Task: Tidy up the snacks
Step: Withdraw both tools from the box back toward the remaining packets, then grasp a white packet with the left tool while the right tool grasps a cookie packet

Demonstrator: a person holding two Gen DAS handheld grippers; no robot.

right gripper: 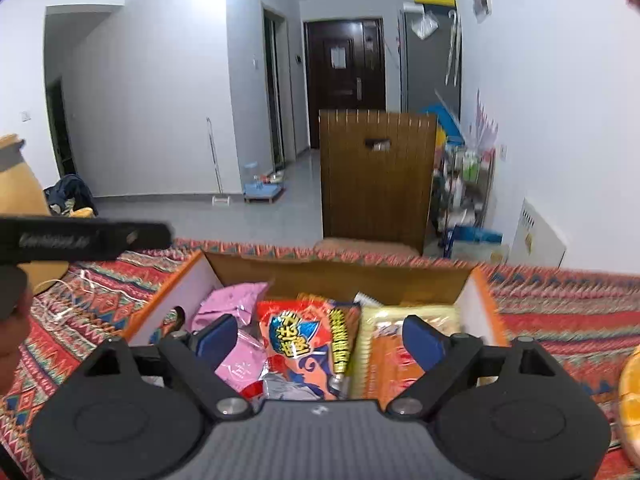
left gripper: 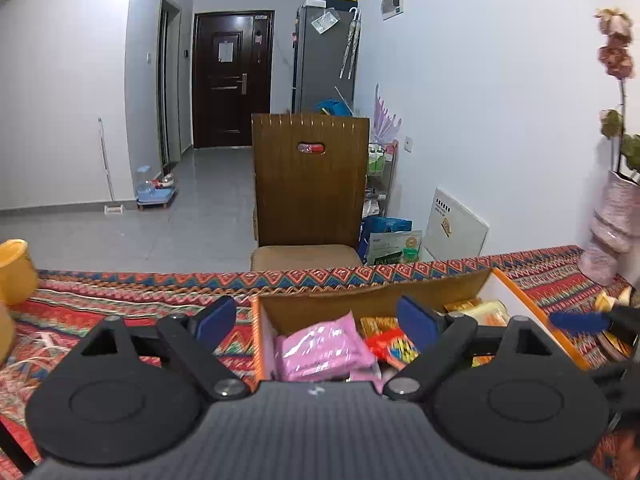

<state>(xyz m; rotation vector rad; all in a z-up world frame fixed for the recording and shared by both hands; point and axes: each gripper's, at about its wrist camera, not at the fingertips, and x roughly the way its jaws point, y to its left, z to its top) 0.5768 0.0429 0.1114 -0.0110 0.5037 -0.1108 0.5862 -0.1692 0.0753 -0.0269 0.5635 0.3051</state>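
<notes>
At the far left of the left wrist view a yellow cup (left gripper: 14,270) stands on the table (left gripper: 120,300), which is covered in a red, orange and blue patterned cloth. The left gripper (left gripper: 316,318) hangs over the left wall of an open cardboard box (left gripper: 360,294); its jaws stand wide apart with nothing pressed between the blue pads, one pad outside the box and one above the snacks. Inside the box a pink packet (left gripper: 324,346) lies at the left, a red-and-yellow packet (left gripper: 390,346) beside it, and yellow wrapped packs (left gripper: 486,310) toward the right wall. Behind the table stands a brown wooden chair (left gripper: 310,180). At the far right a pink vase (left gripper: 612,232) with flowers rests on the table.

In the right wrist view the right gripper (right gripper: 316,338) hovers over the same box (right gripper: 340,276), jaws likewise wide apart and clamped on nothing. Below them, left to right, lie the pink packet (right gripper: 236,300), an orange-red snack bag (right gripper: 298,336) with blue lettering, and a yellow-orange pack (right gripper: 386,344).
</notes>
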